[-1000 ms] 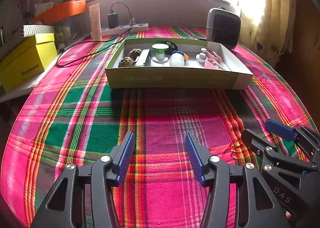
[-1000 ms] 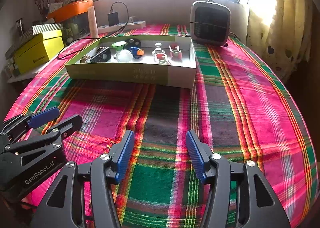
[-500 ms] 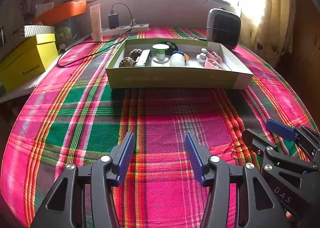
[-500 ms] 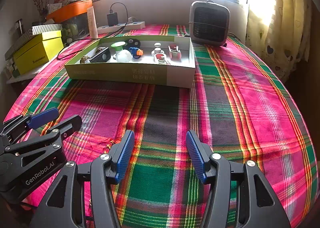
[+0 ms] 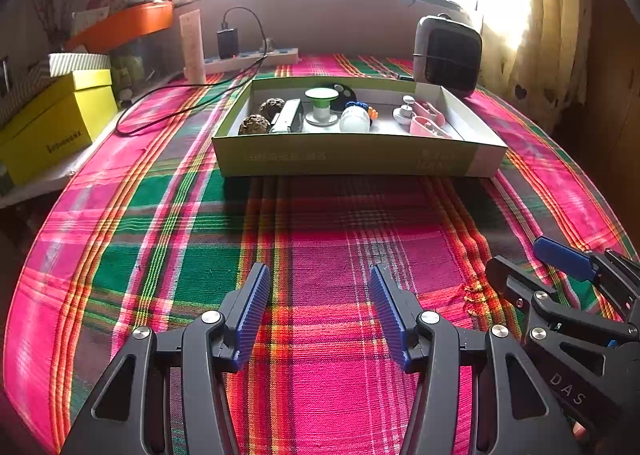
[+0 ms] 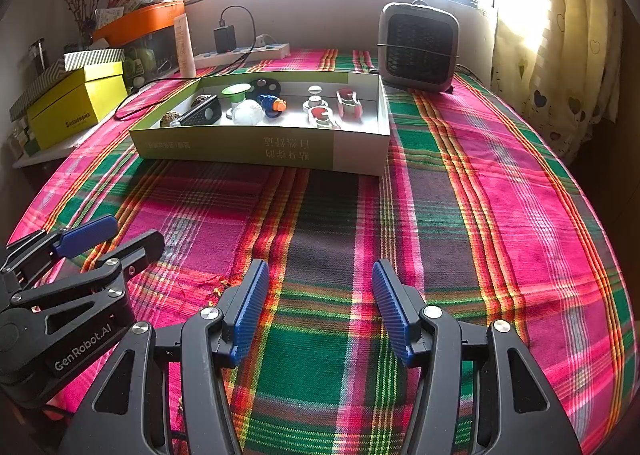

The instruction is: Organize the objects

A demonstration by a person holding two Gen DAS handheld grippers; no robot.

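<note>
Box [image 5: 352, 159] of objects sits unchanged; left tool [image 5: 318, 309] and right tool [image 6: 318, 307] stay released.

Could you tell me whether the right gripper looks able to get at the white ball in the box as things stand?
Probably yes: the right gripper is open and empty, bare cloth lies ahead, and the box is open-topped, though its near wall and neighbours crowd the white ball.

Two low wrist views, side by side, sharing the far box [image 5: 352, 155]
</note>
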